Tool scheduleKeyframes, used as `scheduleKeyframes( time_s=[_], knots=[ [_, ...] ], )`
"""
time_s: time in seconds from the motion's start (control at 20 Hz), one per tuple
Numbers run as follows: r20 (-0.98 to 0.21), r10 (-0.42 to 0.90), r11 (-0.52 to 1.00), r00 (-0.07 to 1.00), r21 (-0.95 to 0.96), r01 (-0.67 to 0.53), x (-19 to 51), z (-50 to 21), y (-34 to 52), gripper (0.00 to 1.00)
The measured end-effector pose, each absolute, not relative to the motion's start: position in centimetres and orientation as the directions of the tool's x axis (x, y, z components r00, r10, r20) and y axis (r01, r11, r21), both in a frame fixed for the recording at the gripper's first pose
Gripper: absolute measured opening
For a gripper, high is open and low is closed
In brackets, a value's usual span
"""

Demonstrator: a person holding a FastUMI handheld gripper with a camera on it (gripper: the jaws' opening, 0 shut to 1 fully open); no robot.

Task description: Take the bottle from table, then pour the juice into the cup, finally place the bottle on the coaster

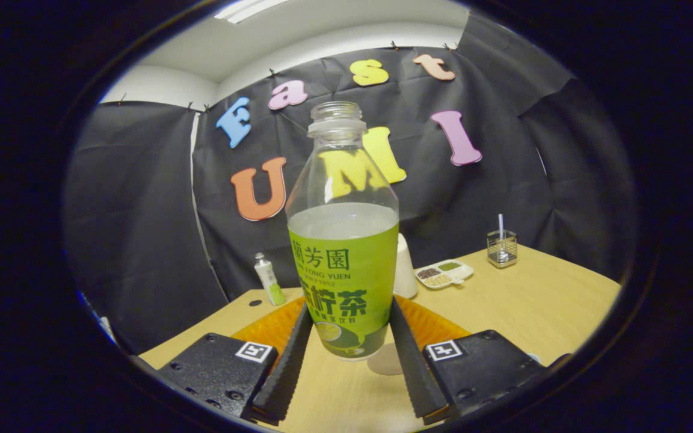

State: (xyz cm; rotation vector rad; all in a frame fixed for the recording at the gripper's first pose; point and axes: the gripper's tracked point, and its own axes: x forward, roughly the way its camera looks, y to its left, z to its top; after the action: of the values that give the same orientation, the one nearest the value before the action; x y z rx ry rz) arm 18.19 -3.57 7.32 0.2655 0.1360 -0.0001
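Note:
A clear bottle (343, 240) with a green label stands upright between my fingers, its cap off and pale juice filling it to just above the label. My gripper (351, 307) is shut on the bottle, with one finger (289, 361) on its left side and the other on its right. The bottle's base seems to hang slightly above the wooden table (539, 307). Just behind the bottle, to its right, a white cup (405, 270) is partly hidden. An orange ribbed mat (268, 328) lies under and behind the bottle. A small pale round disc (384, 362) lies on the table below the bottle's base.
A small white and green tube (267, 278) stands at the table's far left edge. A white divided dish (444, 272) with grains lies beyond the cup, and a wire holder (501, 248) with a straw stands further right. The booth's black cloth wall closes the back.

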Motion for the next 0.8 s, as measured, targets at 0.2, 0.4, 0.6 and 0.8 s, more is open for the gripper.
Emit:
scheduleKeyframes(
  time_s=[0.2,0.4,0.6,0.8],
  knots=[
    [-0.221,-0.026,0.974,0.975,0.215,0.075,22.0,2.5,-3.3,0.79],
    [-0.279,-0.071,0.975,0.958,0.184,0.125,24.6,-0.4,-4.1,0.79],
    [-0.344,-0.079,0.978,0.936,0.154,0.139,25.7,-2.9,-4.3,0.79],
    [-0.378,-0.076,0.978,0.923,0.150,0.142,26.1,-3.9,-4.0,0.79]
  ],
)
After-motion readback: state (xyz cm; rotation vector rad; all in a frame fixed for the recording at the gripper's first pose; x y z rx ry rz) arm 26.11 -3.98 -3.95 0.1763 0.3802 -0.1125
